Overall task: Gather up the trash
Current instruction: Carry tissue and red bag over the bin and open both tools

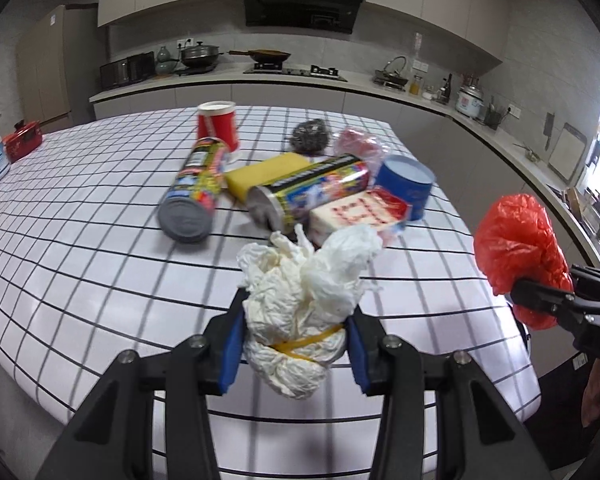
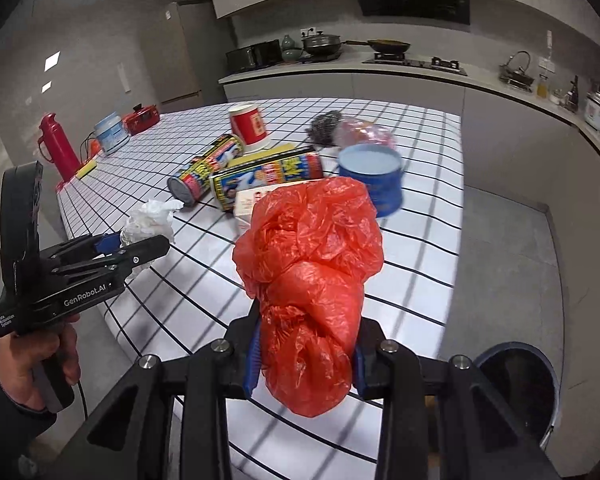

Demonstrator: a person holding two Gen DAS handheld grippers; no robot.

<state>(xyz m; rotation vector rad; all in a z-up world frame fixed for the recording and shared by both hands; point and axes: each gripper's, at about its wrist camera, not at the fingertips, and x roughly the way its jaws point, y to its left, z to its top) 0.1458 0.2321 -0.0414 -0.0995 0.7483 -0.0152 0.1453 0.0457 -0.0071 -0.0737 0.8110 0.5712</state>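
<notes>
My left gripper (image 1: 296,344) has its jaws clamped on a crumpled paper wad (image 1: 304,300), held above the near edge of the tabletop (image 1: 80,260). My right gripper (image 2: 304,354) has its jaws clamped on a red plastic bag (image 2: 308,280), just off the tabletop's corner, above the floor near a bin (image 2: 518,384).

Right claw (image 2: 304,354) grips red bag (image 2: 310,268) (crumpled) — above table (image 2: 420,208).
</notes>
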